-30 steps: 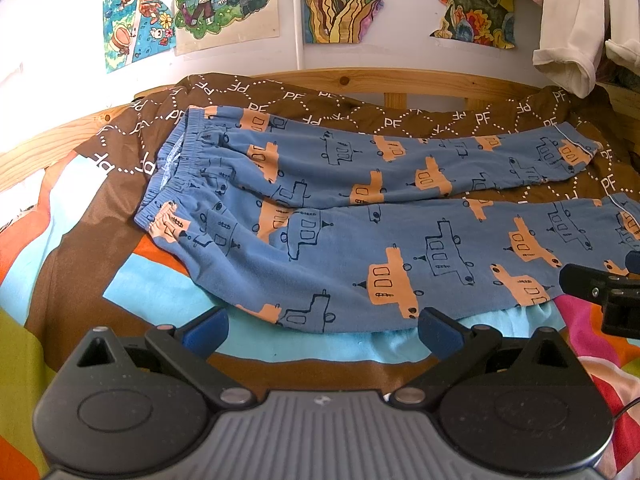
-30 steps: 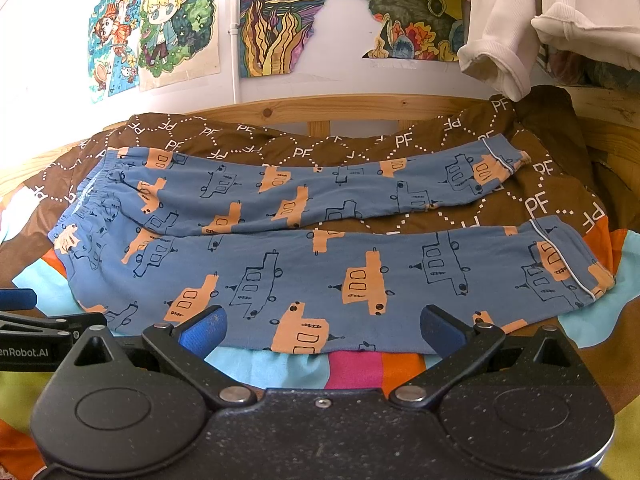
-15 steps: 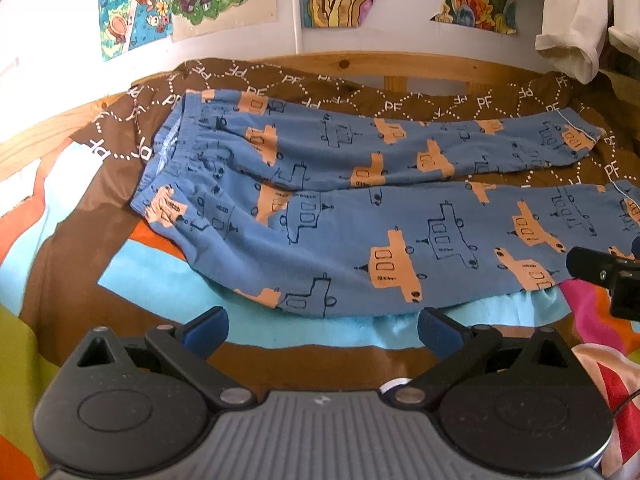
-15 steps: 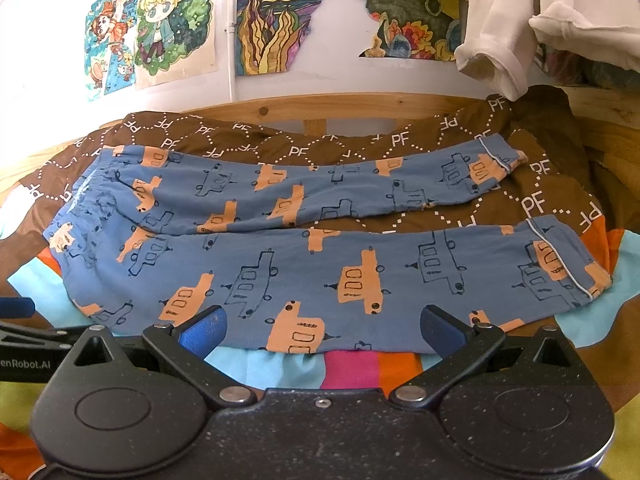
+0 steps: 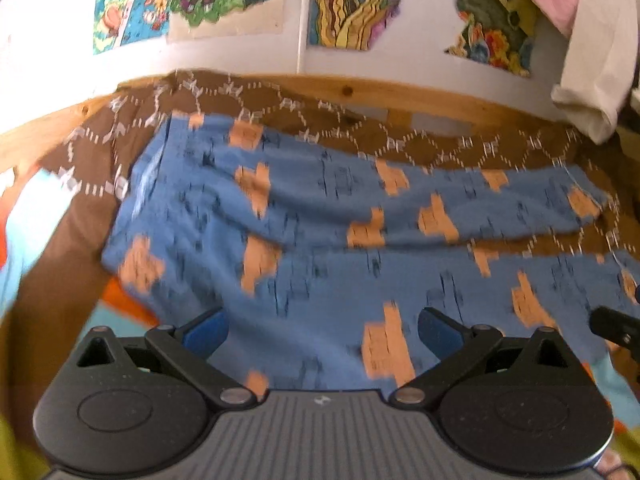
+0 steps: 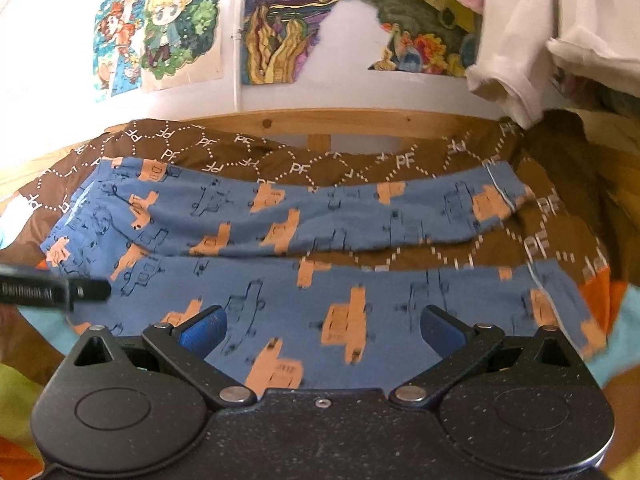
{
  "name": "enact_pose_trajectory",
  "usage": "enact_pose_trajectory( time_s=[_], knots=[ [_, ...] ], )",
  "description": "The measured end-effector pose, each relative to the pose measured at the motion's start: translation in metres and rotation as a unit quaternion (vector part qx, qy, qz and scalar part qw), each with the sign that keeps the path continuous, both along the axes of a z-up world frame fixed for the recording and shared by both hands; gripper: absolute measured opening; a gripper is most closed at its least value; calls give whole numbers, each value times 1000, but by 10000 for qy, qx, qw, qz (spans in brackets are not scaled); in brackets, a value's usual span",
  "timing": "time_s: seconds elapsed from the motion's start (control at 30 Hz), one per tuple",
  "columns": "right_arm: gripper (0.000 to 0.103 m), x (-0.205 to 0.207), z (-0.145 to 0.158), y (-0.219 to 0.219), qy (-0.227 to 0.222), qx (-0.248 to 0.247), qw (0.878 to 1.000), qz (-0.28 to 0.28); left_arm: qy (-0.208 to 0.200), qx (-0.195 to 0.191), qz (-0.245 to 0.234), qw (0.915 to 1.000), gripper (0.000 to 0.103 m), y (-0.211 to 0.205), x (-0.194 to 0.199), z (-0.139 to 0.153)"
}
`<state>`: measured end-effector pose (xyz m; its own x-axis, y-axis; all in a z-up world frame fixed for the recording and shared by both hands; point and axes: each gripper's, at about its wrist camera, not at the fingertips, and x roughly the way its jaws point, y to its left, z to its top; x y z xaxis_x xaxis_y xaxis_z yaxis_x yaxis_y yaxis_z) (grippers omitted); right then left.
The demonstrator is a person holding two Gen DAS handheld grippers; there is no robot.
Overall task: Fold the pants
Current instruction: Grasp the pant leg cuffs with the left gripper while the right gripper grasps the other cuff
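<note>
Colourful cartoon posters (image 6: 176, 28) hang on a white wall above a wooden bed rail (image 6: 320, 120), and a brown patterned blanket (image 6: 532, 240) covers the bed. Blue pants (image 6: 280, 280) printed with orange vehicles lie flat on it, filling the middle of both frames. Their long axis runs side to side: waistband at the left of the frame, two leg cuffs at the right, one leg above the other with a strip of blanket between them toward the cuffs.

Left gripper (image 5: 322, 330) sits low in its blurred frame, fingers spread wide apart and holding nothing, over the lower leg toward the waistband end. Right gripper (image 6: 324, 326) is likewise spread and empty, over the same leg's near edge, nearer the cuffs. In the right view, the left tool's tip shows at the frame's left edge. Judging by this, each gripper likely takes its own end of the near leg.
</note>
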<state>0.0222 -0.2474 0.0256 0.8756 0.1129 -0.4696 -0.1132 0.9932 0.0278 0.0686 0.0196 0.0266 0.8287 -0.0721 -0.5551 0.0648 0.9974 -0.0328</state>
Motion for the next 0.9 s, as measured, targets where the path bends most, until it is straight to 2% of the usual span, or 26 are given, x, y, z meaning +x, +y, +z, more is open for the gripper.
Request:
enact_pose_trajectory(
  time_s=[0.1,0.3,0.43,0.5,0.57,0.63,0.77,0.87,0.9],
  knots=[
    [102,29,9,-12,16,-132,9996,235,-87,228,-200,9995,103,6,30,16],
    [102,117,26,-37,179,-281,9957,863,-294,390,-289,9984,103,25,100,58],
    [102,181,32,-40,202,-390,9877,1500,-424,1022,-327,9933,103,34,148,78],
    [102,216,33,-39,334,-382,9832,1752,-268,1342,-382,9899,103,38,172,81],
    [102,255,33,-36,675,-423,9748,2083,-140,1529,-357,9875,103,46,196,80],
    [102,288,31,-32,905,-392,9691,2260,-56,1538,-345,9875,103,56,214,78],
    [102,343,23,-22,1276,-535,9563,2578,156,1545,-641,9858,103,70,243,74],
    [100,370,21,-14,1437,-502,9462,2857,373,1661,-985,9805,103,72,259,73],
    [96,378,20,-11,1499,-492,9416,2975,377,1750,-1071,9780,102,71,261,71]
  ],
)
